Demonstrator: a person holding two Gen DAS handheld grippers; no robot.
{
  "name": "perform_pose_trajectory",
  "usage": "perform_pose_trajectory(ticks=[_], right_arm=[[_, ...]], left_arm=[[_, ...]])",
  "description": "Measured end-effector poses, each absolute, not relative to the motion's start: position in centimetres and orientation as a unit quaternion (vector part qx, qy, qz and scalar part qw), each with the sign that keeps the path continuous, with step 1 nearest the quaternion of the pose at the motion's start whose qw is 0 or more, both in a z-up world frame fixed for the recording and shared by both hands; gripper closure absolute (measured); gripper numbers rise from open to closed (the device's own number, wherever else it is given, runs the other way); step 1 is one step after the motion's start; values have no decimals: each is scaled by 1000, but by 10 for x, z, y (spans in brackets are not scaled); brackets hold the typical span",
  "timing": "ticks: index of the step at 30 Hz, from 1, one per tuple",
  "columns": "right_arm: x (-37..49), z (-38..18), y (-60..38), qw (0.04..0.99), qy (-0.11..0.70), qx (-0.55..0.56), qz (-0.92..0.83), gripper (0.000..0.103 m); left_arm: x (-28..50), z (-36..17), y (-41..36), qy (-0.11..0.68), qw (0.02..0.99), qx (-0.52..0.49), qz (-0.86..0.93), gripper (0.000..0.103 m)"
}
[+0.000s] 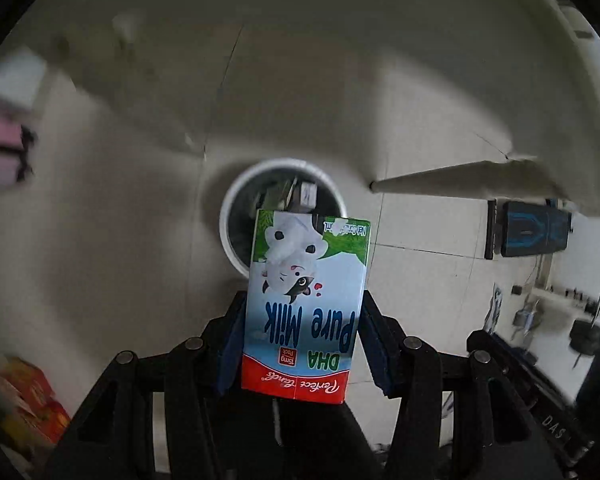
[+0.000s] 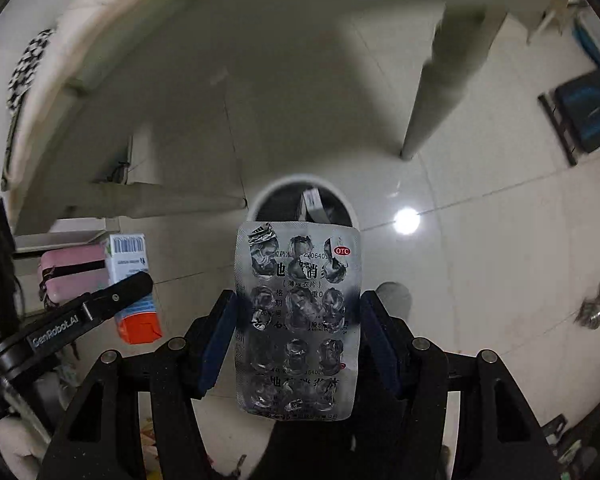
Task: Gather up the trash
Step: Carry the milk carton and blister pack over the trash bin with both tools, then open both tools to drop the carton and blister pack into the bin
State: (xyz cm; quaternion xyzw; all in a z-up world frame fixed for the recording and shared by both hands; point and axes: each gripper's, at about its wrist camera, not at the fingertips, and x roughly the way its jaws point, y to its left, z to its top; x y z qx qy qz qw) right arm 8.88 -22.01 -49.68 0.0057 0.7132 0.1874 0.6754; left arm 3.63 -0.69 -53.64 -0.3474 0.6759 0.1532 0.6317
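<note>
Pinching a blue-and-red milk carton [image 1: 306, 304], left gripper [image 1: 304, 344]; right gripper [image 2: 298, 344] clamping silver, seemingly emptied blister pack [image 2: 298, 320]

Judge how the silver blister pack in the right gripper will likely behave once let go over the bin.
The blister pack looks thin, its pockets crushed, so probably very light and bendy. It may flutter instead of falling straight, so it could miss the bin beneath it.
</note>
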Motion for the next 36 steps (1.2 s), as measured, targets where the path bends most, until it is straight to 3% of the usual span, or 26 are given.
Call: perform_pose_trajectory(ticks=[9,11,13,15,16,17,19,26,36], right_arm=[[111,-678,-219,643,744,54,173,38],[114,-708,-213,637,750,54,170,38],[117,-737,-208,633,753,54,174,38],[119,-759,-201,627,757,52,177,37],[120,-770,-199,623,760,51,179,31],[120,-777,-198,620,763,48,176,13],[121,-782,-197,619,764,49,175,1],[111,-755,-182,644,740,-53,186,1],[97,-684,-186,664,709,-148,185,1]], left_arm=[[48,-678,5,691,607,-369,131,52],[51,-696,7,696,609,-355,136,40],[43,-712,9,700,607,-347,145,17],[41,-718,10,701,605,-349,147,8],[39,-719,10,703,603,-347,150,4],[37,-718,10,703,605,-340,157,4],[32,-713,10,694,625,-318,161,4],[20,-678,3,689,655,-238,201,4],[1,-619,-9,689,658,-213,215,4]])
